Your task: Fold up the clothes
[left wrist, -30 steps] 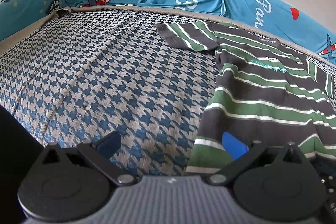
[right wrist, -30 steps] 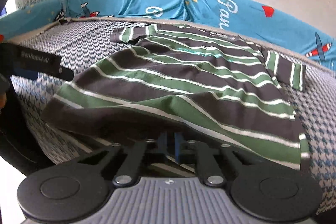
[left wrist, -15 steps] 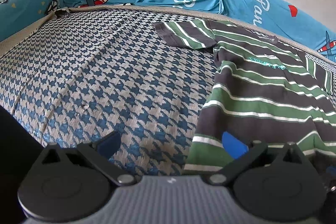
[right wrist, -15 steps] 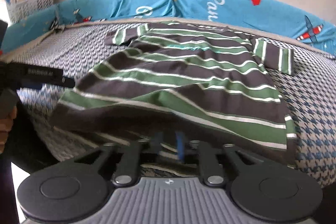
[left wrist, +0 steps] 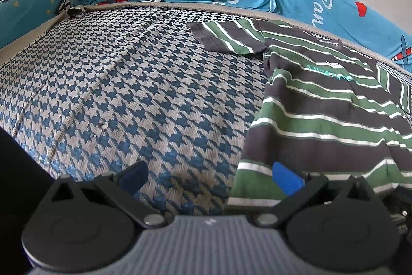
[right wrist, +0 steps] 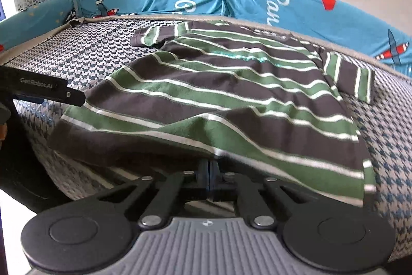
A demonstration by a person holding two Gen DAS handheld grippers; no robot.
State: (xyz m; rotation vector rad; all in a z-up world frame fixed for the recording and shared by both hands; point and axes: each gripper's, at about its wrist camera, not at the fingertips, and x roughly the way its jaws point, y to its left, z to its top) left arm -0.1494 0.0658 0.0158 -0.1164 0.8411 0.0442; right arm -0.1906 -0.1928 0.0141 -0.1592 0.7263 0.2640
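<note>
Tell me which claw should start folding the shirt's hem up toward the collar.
Right. The right claw looks already shut on the shirt at its hem, lifting it. The left claw stands open at the hem's corner, gripping nothing.

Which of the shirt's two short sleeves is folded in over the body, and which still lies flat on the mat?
On the striped shirt, the right-hand sleeve in the right wrist view overlaps the body; the left-hand sleeve lies spread on the houndstooth mat.

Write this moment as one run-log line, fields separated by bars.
striped shirt spread flat | right gripper jaws shut on near hem | left gripper jaws open at hem corner
</note>
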